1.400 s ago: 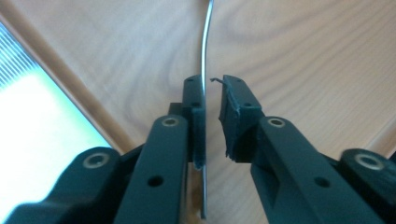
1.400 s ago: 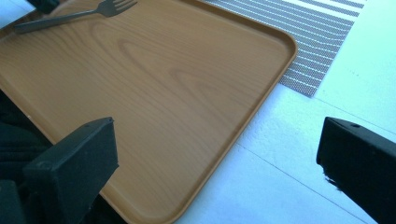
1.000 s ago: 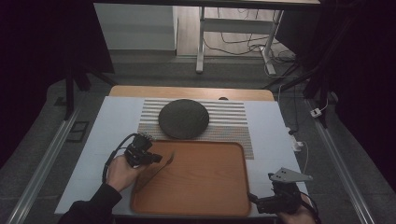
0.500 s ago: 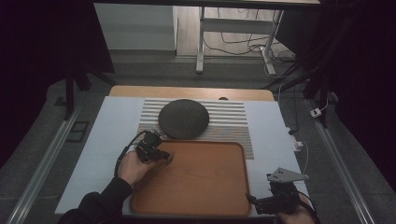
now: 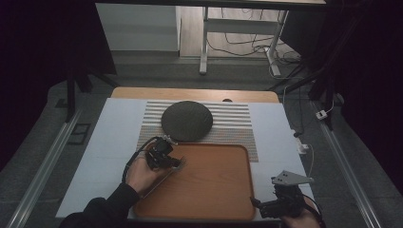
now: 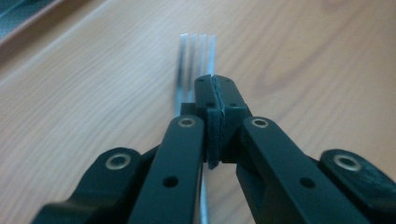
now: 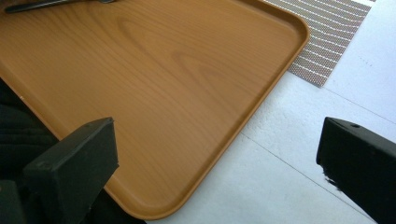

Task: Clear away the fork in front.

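A metal fork [image 6: 196, 48] is clamped in my left gripper [image 6: 215, 95], whose jaws are shut on its neck; the tines point forward just above the wooden tray [image 6: 303, 56]. In the high view the left gripper [image 5: 165, 158] sits over the tray's [image 5: 214, 190] upper left corner, with the fork [image 5: 178, 163] sticking out to the right. My right gripper [image 5: 266, 207] is open at the tray's front right corner and holds nothing. Its own view shows the right gripper [image 7: 219, 140] with jaws far apart over the tray's [image 7: 163, 70] rim, and the fork's dark handle [image 7: 46, 4] at the top left.
A dark round mat [image 5: 187, 120] lies on a striped placemat [image 5: 235, 124] behind the tray. The placemat [image 7: 327, 23] also shows in the right gripper view beside the white table cover [image 7: 303, 163]. A table frame and cables stand on the floor beyond.
My left gripper has carried the fork to the right, from the tray's left edge to over its upper left corner. The right gripper has barely moved.
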### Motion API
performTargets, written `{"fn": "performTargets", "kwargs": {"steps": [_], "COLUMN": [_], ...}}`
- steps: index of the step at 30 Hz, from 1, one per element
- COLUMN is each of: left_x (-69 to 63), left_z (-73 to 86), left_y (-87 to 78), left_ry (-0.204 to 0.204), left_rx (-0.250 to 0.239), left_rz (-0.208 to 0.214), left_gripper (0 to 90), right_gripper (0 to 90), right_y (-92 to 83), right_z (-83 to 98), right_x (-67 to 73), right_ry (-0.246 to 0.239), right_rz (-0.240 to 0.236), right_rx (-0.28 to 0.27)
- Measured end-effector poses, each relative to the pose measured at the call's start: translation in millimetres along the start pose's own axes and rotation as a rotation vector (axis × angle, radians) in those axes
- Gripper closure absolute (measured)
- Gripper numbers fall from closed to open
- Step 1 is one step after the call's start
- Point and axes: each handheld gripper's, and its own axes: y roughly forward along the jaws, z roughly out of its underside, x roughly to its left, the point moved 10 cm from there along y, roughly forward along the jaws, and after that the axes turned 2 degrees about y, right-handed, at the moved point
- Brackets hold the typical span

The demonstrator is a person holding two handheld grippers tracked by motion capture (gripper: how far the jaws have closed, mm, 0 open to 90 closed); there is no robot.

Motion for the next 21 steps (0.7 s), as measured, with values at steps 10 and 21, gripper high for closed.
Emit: {"fn": "performTargets", "kwargs": {"steps": [10,21], "left_x": [-12.8,19.9], "left_z": [3.4,8.8], "left_y": [24.7,13.2], "left_ry": [0.055,-0.042], "left_rx": [0.06,0.051], "left_rz": [-0.001,-0.085], "left_gripper": [88.4,88.5], "right_gripper": [0.0,0.0], "right_y": [0.0,-0.1], "right_z": [0.1,0.2], "right_x": [-0.2,-0.3], "right_ry": [0.002,0.003], "right_rz": [0.001,0.002], "right_rx": [0.001,0.001]}}
